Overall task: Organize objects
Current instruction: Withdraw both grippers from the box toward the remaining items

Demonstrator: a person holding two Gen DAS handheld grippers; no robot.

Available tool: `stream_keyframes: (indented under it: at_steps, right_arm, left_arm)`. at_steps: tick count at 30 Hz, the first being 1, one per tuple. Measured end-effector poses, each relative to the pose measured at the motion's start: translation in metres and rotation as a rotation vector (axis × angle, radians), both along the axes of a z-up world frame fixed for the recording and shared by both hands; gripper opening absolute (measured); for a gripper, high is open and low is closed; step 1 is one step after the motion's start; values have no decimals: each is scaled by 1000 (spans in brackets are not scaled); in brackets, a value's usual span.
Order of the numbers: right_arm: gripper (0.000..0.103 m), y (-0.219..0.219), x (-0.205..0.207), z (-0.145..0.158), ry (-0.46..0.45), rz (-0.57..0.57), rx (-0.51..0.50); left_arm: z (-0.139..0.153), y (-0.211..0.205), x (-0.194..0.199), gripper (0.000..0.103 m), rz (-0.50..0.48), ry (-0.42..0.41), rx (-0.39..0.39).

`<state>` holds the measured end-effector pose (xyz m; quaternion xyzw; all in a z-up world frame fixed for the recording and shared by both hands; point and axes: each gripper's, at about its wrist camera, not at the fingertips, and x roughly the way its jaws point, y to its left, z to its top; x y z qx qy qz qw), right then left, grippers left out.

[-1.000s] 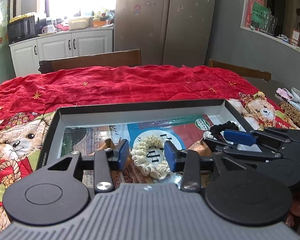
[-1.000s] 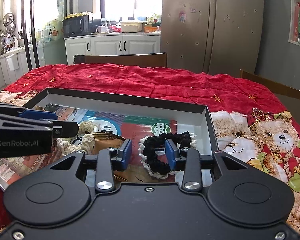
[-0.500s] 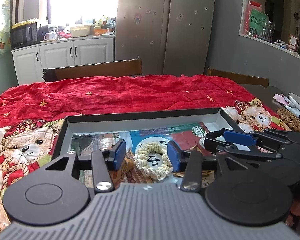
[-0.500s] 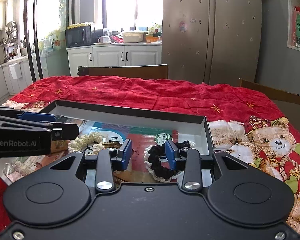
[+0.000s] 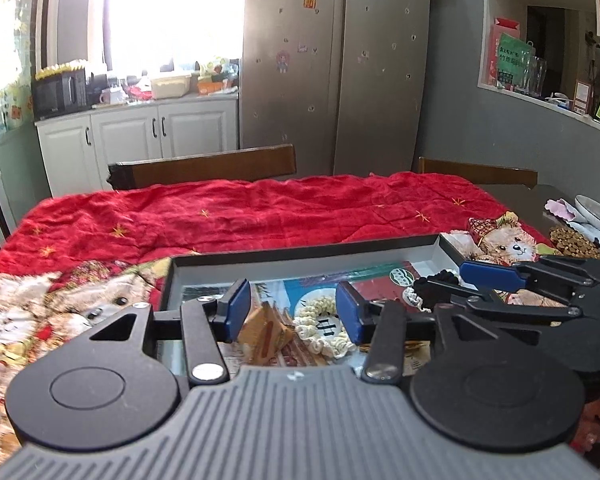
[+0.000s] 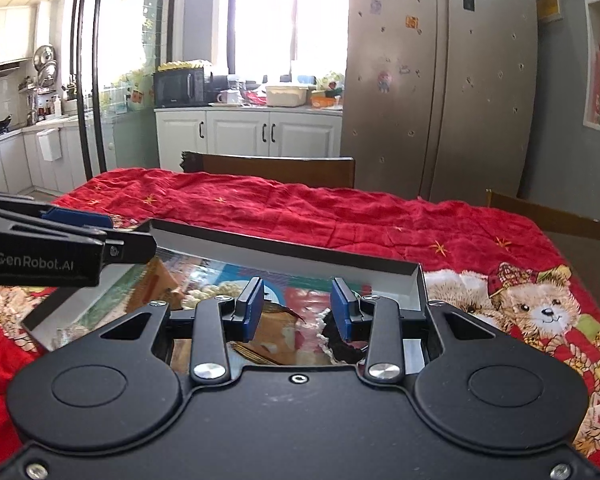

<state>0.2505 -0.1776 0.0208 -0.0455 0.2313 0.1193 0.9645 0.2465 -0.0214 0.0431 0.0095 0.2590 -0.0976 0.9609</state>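
1. Left wrist view: the left hand-held gripper hangs over the near edge of the tray, which lies on the red cloth covering the surface. Its jaws are opening, with nothing pressed between the pads; the cream scrunchie and a tan packet lie in the tray below the gap, at lower centre of the frame.
2. At the right of the same frame, the right hand-held gripper reaches in over the tray's right end, where a black scrunchie with a white lace edge lies.
3. Right wrist view: the right hand-held gripper has its jaws apart and empty. Below them, at lower centre, the black scrunchie lies on the tray's printed floor, beside a brown paper piece.
4. The tray therefore holds both scrunchies, the packet and the paper; the cloth around it looks bare.
5. My reading: both items look placed, and this is the letting-go step. The next move calls for lifting clear of the tray's rim without snagging the lace or dragging either scrunchie back out.
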Motion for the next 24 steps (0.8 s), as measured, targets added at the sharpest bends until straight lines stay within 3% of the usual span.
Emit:
stream_keyframes:
  at_steps: [11,24]
  right_arm:
    - [35,5,-50,26,-54,63,-35]
    - [35,2,-129,40,-77,144,-27]
  left_arm:
    - [21,13,-44,66,-16,-59,53]
    - [16,29,-103,67,-72,-58,75]
